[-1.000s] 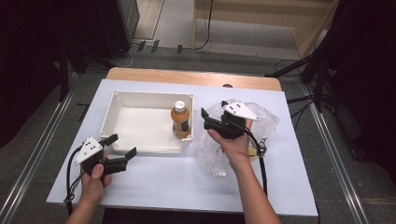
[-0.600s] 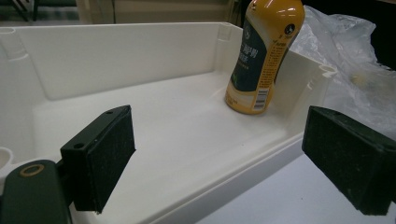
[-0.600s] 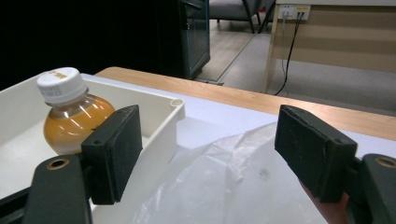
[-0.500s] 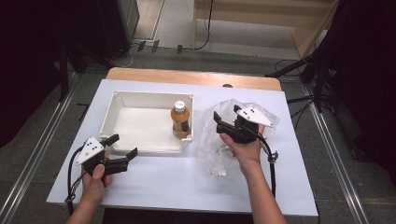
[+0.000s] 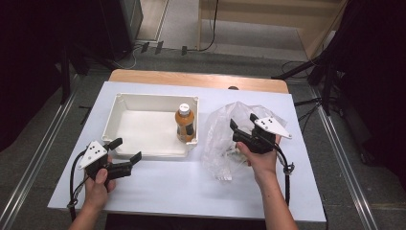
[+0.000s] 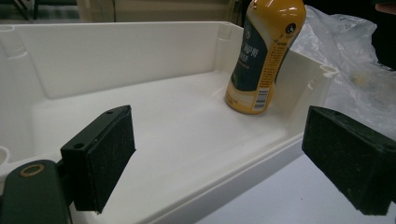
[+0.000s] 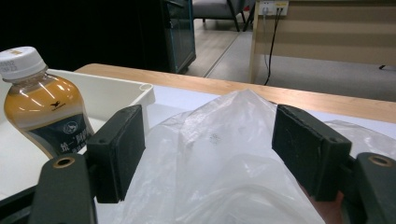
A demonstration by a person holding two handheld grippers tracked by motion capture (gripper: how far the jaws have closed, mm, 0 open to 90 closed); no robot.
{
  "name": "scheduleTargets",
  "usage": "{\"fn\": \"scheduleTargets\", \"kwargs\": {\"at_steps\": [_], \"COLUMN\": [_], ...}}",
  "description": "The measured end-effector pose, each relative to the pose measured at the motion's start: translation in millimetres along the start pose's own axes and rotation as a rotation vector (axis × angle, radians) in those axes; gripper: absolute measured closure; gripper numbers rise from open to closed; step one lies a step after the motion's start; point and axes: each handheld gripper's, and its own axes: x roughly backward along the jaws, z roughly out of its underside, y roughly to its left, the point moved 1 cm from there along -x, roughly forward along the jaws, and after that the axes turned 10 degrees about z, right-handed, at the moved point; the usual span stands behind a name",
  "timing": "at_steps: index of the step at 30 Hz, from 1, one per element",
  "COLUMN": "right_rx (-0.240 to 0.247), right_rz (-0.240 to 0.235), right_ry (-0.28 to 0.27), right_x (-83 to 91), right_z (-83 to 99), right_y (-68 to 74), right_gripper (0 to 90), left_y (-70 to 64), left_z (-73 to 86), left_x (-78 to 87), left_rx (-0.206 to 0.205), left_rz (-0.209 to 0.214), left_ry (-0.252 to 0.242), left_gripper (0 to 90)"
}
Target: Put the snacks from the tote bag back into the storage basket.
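**Both grippers spread; bottle upright in tray, bag under right gripper**

Far left of the high view: left gripper (image 5: 126,150) held low over the white table (image 5: 158,187), just outside the near-left corner of the white tray (image 5: 125,103). Jaws spread wide, nothing between them. Aimed across the tray's near rim, one jaw over the rim, the other over bare tabletop. Left hand (image 5: 97,184) wrapped round the handle, cable trailing off toward the table's near edge.

Left gripper view: same spread jaws framing the tray floor (image 6: 177,135), bare apart from the bottle (image 6: 264,53) standing in the far corner.

Centre: orange drink bottle (image 5: 185,122), white cap, dark label, upright inside the tray at its right wall, near the right-hand near corner. Touched by neither gripper.

Right of the tray: clear plastic bag (image 5: 221,139), crumpled, lying on the table just beside the tray's right wall. Contents too faint to tell.

Right: right gripper (image 5: 240,127) over the bag, jaws parted and pointed toward the tray. Right hand (image 5: 261,160) behind it, resting on the bag's near part.

Right gripper view: a raised fold of the bag (image 7: 224,154) standing between the open jaws, not pinched; bottle (image 7: 44,109) and tray corner beyond the jaw at the left of that view.
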Motion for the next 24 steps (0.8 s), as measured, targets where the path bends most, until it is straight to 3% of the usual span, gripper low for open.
{"fn": "scheduleTargets", "kwargs": {"at_steps": [24], "right_rx": [-0.006], "right_rz": [0.028], "right_ry": [-0.003], "right_x": [20.6], "right_z": [18.3], "right_y": [-33.0], "right_gripper": [26.8], "left_y": [-2.1], "left_z": [2.3], "left_x": [-3.4], "left_rx": [0.001], "left_rz": [0.001], "left_ry": [0.015], "left_gripper": [9.7]}}
